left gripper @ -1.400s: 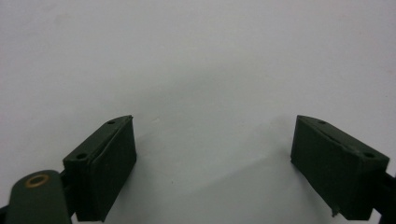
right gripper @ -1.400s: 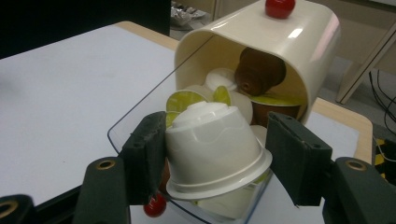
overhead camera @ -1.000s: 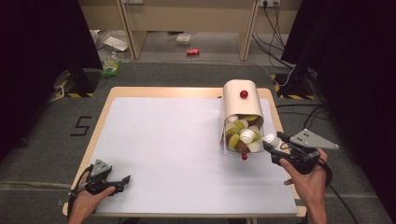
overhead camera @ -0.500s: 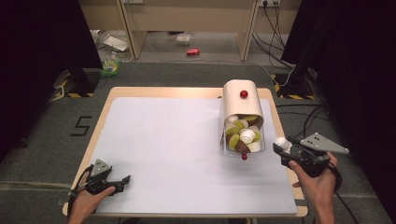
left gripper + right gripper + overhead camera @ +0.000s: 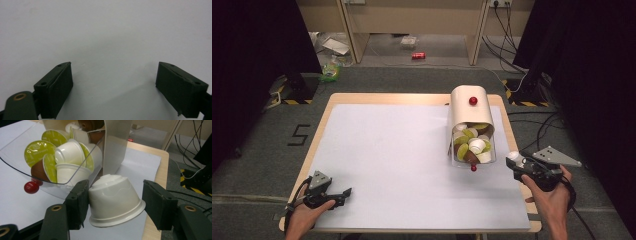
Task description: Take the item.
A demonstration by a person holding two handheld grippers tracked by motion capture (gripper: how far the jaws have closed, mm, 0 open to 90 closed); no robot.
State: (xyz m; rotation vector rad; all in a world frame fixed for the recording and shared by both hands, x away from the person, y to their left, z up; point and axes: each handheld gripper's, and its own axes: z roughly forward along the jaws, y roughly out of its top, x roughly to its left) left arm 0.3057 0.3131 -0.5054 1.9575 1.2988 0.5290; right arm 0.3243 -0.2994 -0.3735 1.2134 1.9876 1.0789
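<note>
A white capsule (image 5: 115, 199) sits between the jaws of the right hand-held gripper (image 5: 115, 205), dome up and rim down, tilted a little. The left jaw presses against its side; at the right jaw a narrow gap seems to show near the rim, so the hold looks light, yet the jaws are nearly closed around it and it hangs clear of the counter (image 5: 402, 165). Carrying it by the body, rim low, probably suits setting it down upright. In the high view the capsule (image 5: 513, 156) is just right of the dispenser (image 5: 470, 127), near the counter's right edge. The dispenser's clear tray holds more capsules, white, green and brown. Well left of the dispenser, the left hand-held gripper (image 5: 115, 87) rests with jaws wide apart and nothing between them.
</note>
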